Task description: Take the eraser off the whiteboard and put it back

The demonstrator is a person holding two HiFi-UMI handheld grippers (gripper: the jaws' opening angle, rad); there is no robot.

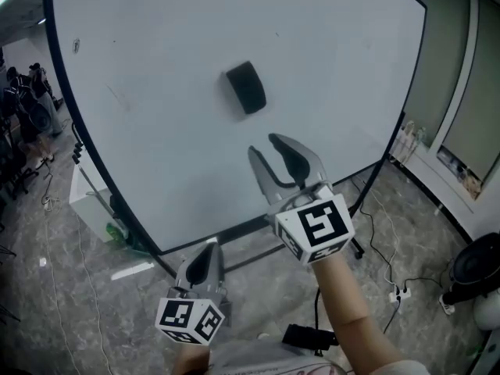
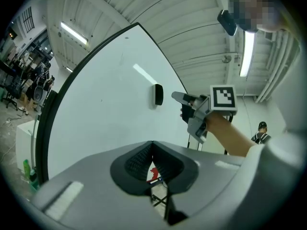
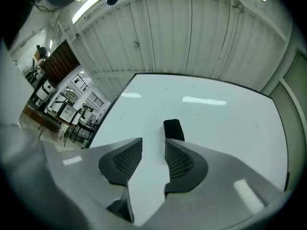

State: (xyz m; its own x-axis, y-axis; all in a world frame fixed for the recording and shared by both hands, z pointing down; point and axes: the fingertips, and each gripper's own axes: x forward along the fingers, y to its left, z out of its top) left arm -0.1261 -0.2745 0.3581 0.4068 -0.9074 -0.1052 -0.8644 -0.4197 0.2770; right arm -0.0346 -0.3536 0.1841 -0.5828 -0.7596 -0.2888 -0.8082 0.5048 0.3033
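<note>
on the whiteboard [image 1: 156, 92], around its middle, the eraser [image 1: 246, 87] sits flat on the surface, nothing touching it. right gripper [image 1: 266, 148] is in front of the whiteboard, short of it and just below the eraser, jaws apart with nothing between them. left gripper [image 1: 205, 258] hangs lower, near the whiteboard's bottom edge, jaws closed on nothing, idle.

risks as i see them:
- in the right gripper view the eraser lines up with one jaw, not the gap. going straight at the whiteboard from here likely rams a tip into the eraser and slides it or knocks it off.
- gap looks barely eraser-wide; if so, tips land on its face, not its sides.
- shallow pinch on the edges = slips on pull-off, drops to the floor [image 1: 62, 287].
- pushing hard could rock the whiteboard on its stand [image 1: 358, 250].
</note>
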